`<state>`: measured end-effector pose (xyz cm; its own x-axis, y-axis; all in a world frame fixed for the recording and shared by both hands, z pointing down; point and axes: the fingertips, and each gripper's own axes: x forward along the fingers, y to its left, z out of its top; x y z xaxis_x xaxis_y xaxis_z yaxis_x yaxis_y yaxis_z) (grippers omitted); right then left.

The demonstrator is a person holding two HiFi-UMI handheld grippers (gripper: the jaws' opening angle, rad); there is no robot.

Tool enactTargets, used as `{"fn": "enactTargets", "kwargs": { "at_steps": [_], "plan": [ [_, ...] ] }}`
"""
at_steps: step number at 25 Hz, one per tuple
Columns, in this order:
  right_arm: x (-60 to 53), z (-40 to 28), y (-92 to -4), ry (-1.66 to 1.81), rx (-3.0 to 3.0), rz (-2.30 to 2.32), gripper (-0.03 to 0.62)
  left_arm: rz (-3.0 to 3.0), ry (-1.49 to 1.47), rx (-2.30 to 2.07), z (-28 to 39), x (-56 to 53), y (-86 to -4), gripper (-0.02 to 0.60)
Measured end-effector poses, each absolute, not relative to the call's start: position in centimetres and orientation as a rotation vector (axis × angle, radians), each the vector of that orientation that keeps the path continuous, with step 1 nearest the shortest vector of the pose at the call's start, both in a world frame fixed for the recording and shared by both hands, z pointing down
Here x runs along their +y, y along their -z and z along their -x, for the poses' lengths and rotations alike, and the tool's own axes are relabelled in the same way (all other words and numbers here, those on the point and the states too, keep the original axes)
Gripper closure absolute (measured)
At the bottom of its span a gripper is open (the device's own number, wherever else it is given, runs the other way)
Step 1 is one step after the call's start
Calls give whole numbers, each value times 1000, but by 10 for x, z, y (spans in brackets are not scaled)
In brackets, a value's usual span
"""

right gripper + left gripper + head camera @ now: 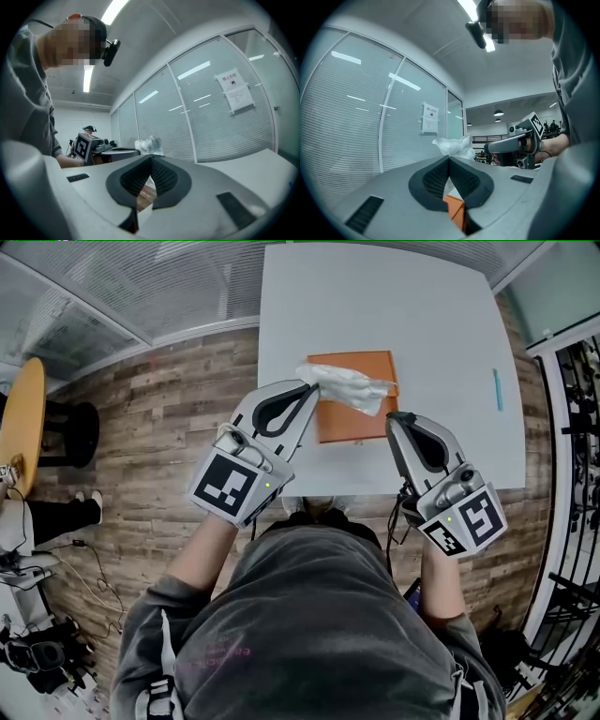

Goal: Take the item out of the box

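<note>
Overhead, the left gripper (309, 387) pinches one end of a white crinkled bag (352, 385), which hangs just over the orange box (361, 423) on the table (375, 296). The right gripper (397, 418) sits beside the box.

Left gripper view: the jaws are clamped on thin film only, so I'd lift slowly and straight up, since a jerk could slip it.

Right gripper view: its jaws are together on nothing. It could press the box down if the box rises too.
</note>
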<state>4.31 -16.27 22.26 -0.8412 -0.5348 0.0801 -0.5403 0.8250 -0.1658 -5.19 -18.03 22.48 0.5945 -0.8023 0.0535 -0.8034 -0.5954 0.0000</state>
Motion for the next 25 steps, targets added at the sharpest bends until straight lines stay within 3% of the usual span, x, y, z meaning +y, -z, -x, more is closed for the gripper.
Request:
{"fn": "enactTargets", "kwargs": {
  "at_steps": [25],
  "plan": [
    [-186, -35, -240, -321, -2953, -848, 591, -2784, -72, -1404, 52, -203, -237, 574]
  ]
}}
